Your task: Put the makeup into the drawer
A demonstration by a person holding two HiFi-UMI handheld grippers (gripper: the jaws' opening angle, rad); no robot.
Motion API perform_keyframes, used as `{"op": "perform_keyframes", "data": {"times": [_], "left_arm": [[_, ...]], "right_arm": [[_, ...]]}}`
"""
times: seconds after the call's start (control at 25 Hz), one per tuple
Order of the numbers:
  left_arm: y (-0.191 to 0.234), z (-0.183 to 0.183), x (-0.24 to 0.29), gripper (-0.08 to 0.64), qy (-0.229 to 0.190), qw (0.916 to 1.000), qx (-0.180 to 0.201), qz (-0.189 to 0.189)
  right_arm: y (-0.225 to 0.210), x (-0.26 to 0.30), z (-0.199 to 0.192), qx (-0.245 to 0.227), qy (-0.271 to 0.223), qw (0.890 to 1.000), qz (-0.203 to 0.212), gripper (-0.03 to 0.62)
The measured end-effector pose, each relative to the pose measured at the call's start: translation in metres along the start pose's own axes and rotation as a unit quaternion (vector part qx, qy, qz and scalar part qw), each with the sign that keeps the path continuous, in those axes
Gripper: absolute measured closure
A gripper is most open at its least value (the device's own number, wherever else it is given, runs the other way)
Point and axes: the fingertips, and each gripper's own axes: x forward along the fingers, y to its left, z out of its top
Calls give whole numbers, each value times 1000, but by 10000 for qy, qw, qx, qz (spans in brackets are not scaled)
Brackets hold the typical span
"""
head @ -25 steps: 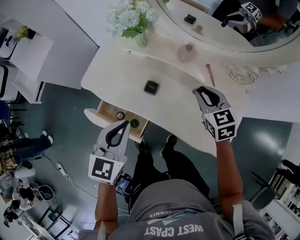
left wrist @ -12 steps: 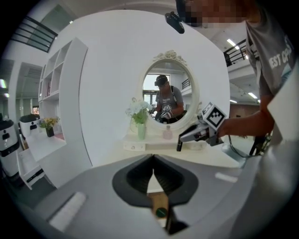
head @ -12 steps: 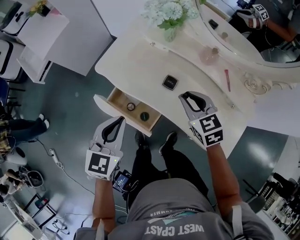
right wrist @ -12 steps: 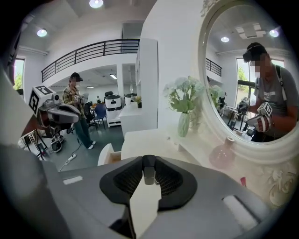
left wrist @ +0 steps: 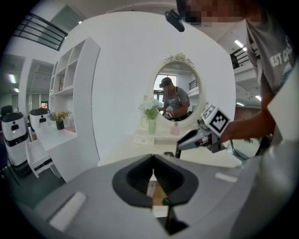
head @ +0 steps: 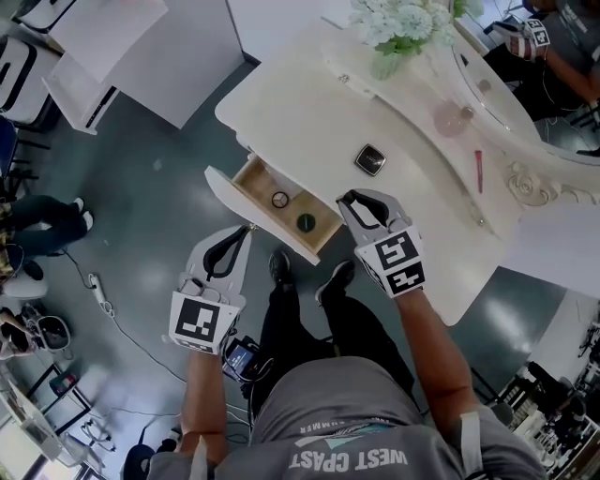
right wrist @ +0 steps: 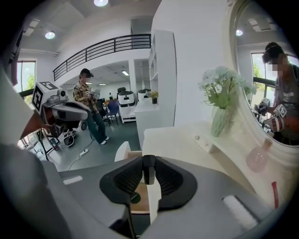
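The wooden drawer (head: 255,185) stands pulled out from the white dressing table (head: 309,112). A ring-shaped piece (head: 280,199) and a round green piece (head: 306,222) lie inside it. My right gripper (head: 352,201) hangs at the drawer's right end, by the table's front edge, shut on a small black makeup tube (right wrist: 148,170). The drawer (right wrist: 140,198) shows under its jaws. My left gripper (head: 246,231) is shut and holds nothing, just in front of the drawer's front panel. A black compact (head: 370,159) lies on the tabletop beyond the right gripper.
A pink stick (head: 478,172), a pink bottle (head: 452,119) and a vase of flowers (head: 392,28) stand further back near the oval mirror (head: 525,84). White shelves (head: 103,56) stand to the left. A cable (head: 112,319) trails over the floor. Another person (right wrist: 88,100) stands off to the left.
Both grippers have moved left towards the drawer. The right one went from over the tabletop to the drawer's right end. The view has swung, so the table sits further right.
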Motion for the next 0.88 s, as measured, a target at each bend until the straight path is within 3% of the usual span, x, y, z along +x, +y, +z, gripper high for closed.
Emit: {"op": "perform_keyframes", "data": {"times": [0.48,0.88], "left_arm": [[33,-39,-28,558,10,9995,-213,211],[46,-66,-39,558,66,9988,-335,339]], "right_arm": [[63,58,-20,-202,326,9984,418,503],[86,100,-52,-197,649,9958,608,503]]}}
